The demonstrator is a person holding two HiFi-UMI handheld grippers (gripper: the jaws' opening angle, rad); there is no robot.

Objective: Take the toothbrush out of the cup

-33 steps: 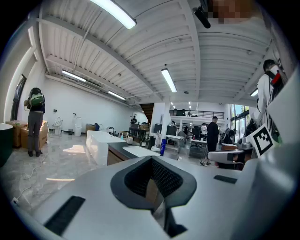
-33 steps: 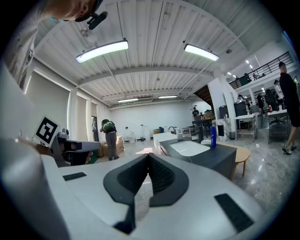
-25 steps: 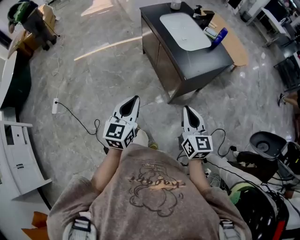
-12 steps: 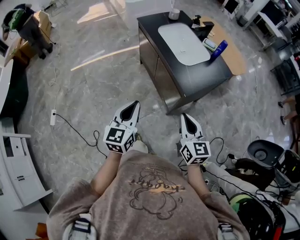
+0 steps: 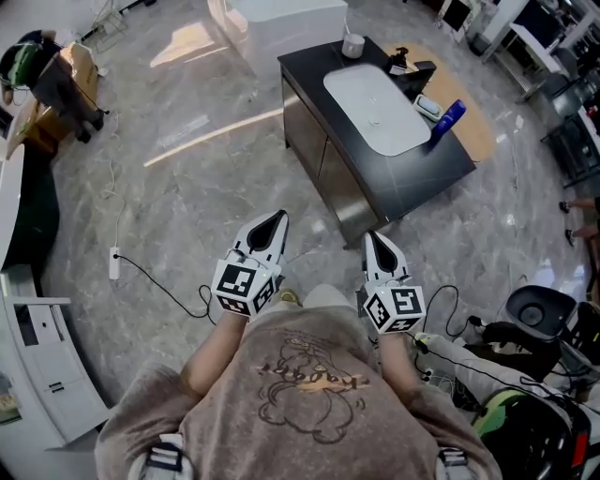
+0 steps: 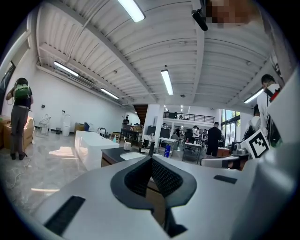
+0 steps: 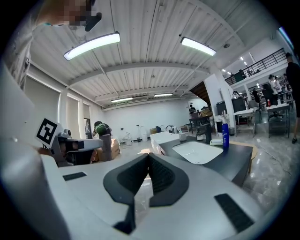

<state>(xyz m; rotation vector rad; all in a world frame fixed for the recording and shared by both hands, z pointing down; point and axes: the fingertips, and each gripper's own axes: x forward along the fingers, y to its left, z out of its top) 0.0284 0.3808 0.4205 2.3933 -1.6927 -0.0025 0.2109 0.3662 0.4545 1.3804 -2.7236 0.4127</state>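
Note:
A black cabinet point(image 5: 412, 173) with a white basin point(image 5: 375, 108) stands ahead of me on the grey floor. A small white cup point(image 5: 352, 44) sits at its far end; it also shows as the cup point(image 6: 127, 146) and the cup point(image 7: 183, 136). The toothbrush is too small to make out. My left gripper point(image 5: 278, 217) and right gripper point(image 5: 371, 235) are held side by side in front of my chest, short of the cabinet's near corner. Left gripper point(image 6: 151, 159) and right gripper point(image 7: 148, 155) both have their pads together with nothing between them.
A blue bottle point(image 5: 448, 120) and small items stand on the cabinet's right side, beside a wooden table point(image 5: 473, 108). A power strip point(image 5: 114, 262) with a cable lies on the floor at left. Chairs and bags point(image 5: 534, 300) crowd the right. A white counter point(image 5: 281, 19) stands beyond.
I have walked toward the cabinet; it now lies closer to both grippers. The grippers keep their side-by-side pose and stay shut.

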